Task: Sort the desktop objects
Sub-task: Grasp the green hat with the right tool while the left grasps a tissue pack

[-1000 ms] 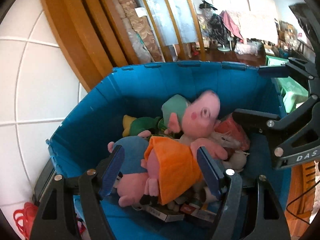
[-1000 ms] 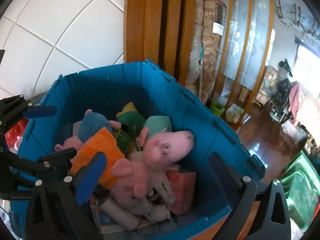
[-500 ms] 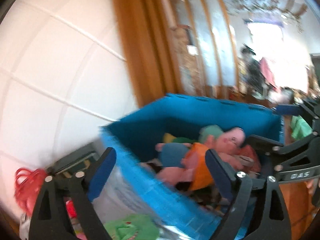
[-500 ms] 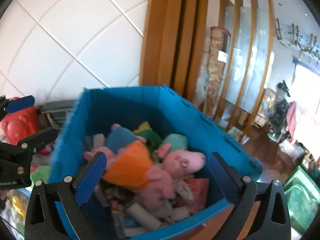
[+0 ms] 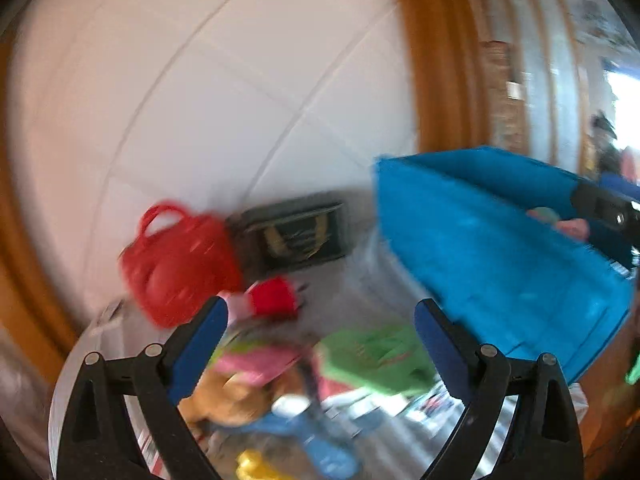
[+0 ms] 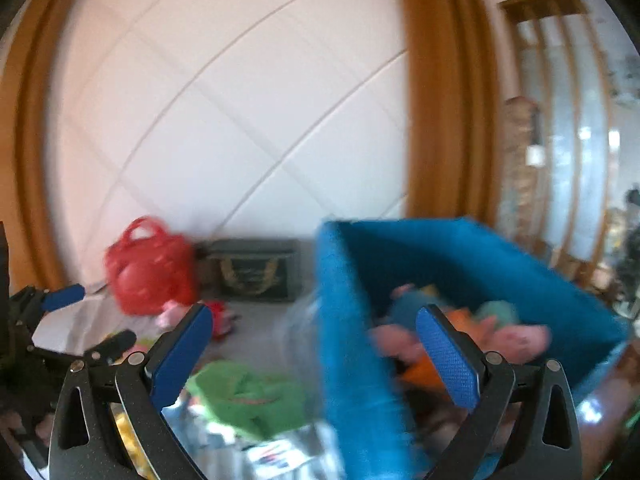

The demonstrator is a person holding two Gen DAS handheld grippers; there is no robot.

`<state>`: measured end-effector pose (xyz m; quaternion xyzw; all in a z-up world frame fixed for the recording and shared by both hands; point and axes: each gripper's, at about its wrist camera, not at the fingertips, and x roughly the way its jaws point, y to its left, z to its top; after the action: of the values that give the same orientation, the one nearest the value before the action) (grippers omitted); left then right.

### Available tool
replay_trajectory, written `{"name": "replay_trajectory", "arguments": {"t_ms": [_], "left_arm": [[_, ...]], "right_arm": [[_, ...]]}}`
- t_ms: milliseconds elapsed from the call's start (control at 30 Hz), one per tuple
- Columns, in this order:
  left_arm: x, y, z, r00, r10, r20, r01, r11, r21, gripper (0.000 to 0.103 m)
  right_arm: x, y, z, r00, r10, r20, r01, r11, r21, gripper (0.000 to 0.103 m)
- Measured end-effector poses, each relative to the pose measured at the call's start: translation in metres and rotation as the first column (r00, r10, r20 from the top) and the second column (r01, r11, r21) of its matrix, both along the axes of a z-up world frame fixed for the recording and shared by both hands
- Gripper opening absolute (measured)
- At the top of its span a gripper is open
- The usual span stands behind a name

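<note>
Both views are blurred by motion. A blue bin (image 5: pixel 500 248) stands at the right; in the right wrist view the bin (image 6: pixel 352 320) holds pink plush pigs (image 6: pixel 516 340), one in orange. My left gripper (image 5: pixel 320 336) is open and empty above loose toys on the table: a green plush (image 5: pixel 376 356), a pink and tan toy (image 5: pixel 248 372) and a small red-dressed pig (image 5: pixel 272 300). My right gripper (image 6: pixel 312 344) is open and empty over the bin's near left wall. The green plush (image 6: pixel 244 396) shows left of the bin. The left gripper (image 6: pixel 60 308) shows at the far left.
A red handbag (image 5: pixel 172 256) and a dark box (image 5: pixel 296 236) stand against the white tiled wall (image 5: pixel 200 100). They also show in the right wrist view, the handbag (image 6: pixel 148 268) and the box (image 6: pixel 252 276). A wooden frame (image 6: pixel 440 100) rises behind the bin. Blue and yellow toys (image 5: pixel 312 440) lie near.
Both grippers have swung left, away from the bin's inside toward the toys on the table. Both stay open and empty. The plush pigs stay in the bin.
</note>
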<state>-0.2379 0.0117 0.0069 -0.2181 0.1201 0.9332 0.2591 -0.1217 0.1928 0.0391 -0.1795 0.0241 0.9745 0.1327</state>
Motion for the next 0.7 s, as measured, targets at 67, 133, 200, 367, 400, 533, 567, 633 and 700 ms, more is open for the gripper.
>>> {"name": "replay_trajectory", "arguments": {"t_ms": [67,133,200,367,400,533,567,633,700], "left_arm": [[-0.011,-0.029,-0.011,0.997,0.066,0.030,-0.066,0.998,-0.006,0.096],[-0.022,-0.065,-0.024,0.988,0.148,0.049,-0.147,0.989,-0.021,0.096],[-0.030,-0.096,-0.039,0.971,0.229,0.068,-0.226,0.973,-0.050,0.096],[-0.050,-0.179,-0.083,0.892,0.420,0.167,-0.404,0.907,-0.123,0.096],[-0.053,-0.194,-0.093,0.869,0.455,0.193,-0.436,0.890,-0.132,0.096],[-0.068,-0.231,-0.129,0.822,0.490,0.290,-0.458,0.871,-0.175,0.096],[-0.073,-0.236,-0.137,0.818,0.482,0.314,-0.441,0.876,-0.195,0.096],[-0.084,-0.240,-0.153,0.812,0.461,0.358,-0.403,0.886,-0.229,0.096],[-0.097,-0.246,-0.168,0.804,0.431,0.410,-0.361,0.901,-0.240,0.096]], "right_arm": [[-0.020,-0.014,-0.016,0.997,0.063,0.052,-0.061,0.997,-0.049,0.103],[-0.035,-0.026,-0.031,0.992,0.095,0.087,-0.089,0.994,-0.068,0.103],[-0.050,-0.038,-0.047,0.984,0.116,0.134,-0.107,0.992,-0.070,0.103],[-0.079,-0.054,-0.090,0.955,0.166,0.248,-0.146,0.985,-0.096,0.103],[-0.084,-0.055,-0.096,0.947,0.174,0.269,-0.151,0.983,-0.103,0.103],[-0.105,-0.055,-0.127,0.913,0.200,0.357,-0.162,0.978,-0.133,0.103],[-0.111,-0.054,-0.135,0.901,0.206,0.381,-0.165,0.977,-0.139,0.103],[-0.121,-0.053,-0.147,0.884,0.214,0.415,-0.168,0.975,-0.144,0.103],[-0.129,-0.049,-0.159,0.864,0.219,0.453,-0.167,0.974,-0.153,0.103]]}}
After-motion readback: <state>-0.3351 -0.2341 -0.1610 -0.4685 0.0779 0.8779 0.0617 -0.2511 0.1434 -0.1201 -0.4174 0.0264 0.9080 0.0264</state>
